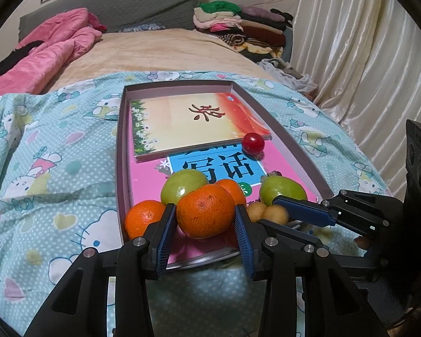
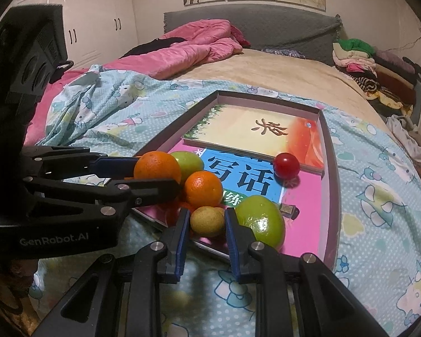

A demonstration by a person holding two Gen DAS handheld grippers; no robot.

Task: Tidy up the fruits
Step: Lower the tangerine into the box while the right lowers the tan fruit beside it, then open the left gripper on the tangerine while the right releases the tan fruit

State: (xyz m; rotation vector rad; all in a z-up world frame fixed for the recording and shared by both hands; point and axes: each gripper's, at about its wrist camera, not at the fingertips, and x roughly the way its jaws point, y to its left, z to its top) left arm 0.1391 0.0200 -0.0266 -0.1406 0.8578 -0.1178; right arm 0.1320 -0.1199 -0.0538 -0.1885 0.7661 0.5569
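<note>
A shallow cardboard tray (image 1: 120, 151) is laid on the cartoon-print quilt (image 1: 56, 146), with two books (image 1: 182, 118) inside serving as a firm floor on the soft bed. The fruits are clustered at its near end. The large orange (image 1: 205, 214) is clamped between the left gripper's (image 1: 205, 224) jaws. The small yellow fruit (image 2: 207, 221) is bracketed by the right gripper (image 2: 206, 224); firm contact cannot be told. A cherry tomato (image 1: 253, 142) rests apart. A white wardrobe (image 2: 98, 28) is shown only in the right view, curtains (image 1: 365, 70) only in the left.
</note>
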